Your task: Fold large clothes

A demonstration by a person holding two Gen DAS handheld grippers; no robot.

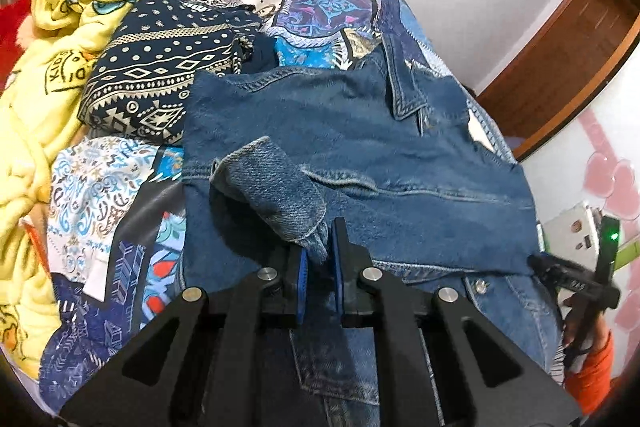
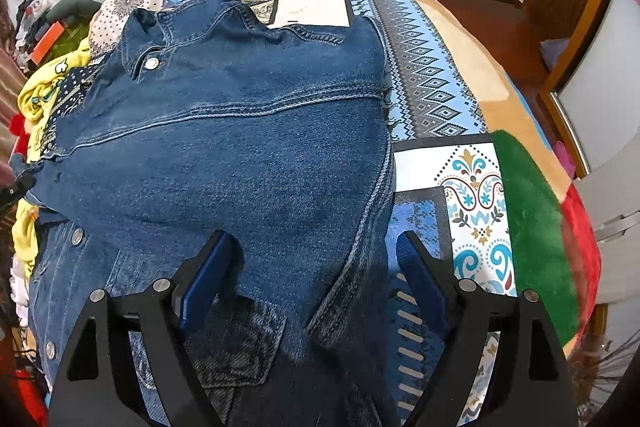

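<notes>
- The left gripper (image 1: 318,247) has its jaws squeezed almost shut on the sleeve cuff (image 1: 276,187) of the denim jacket (image 1: 360,131).
- The cuff is folded over on top of the jacket.
- The right gripper (image 2: 316,259) has its jaws wide open. One blue pad (image 2: 208,279) sits on the denim and the other over the bedspread (image 2: 472,195). They squeeze nothing.
- The jacket lies spread out on the bed, over the blue patchwork bedspread, with its collar at the far end.
- Beside the jacket lies a dark patterned cloth (image 1: 160,75), touching its edge.
- Past that is a heap of yellow clothes (image 1: 60,39).
- A green and red blanket (image 2: 536,227) lies at the bed's edge.
</notes>
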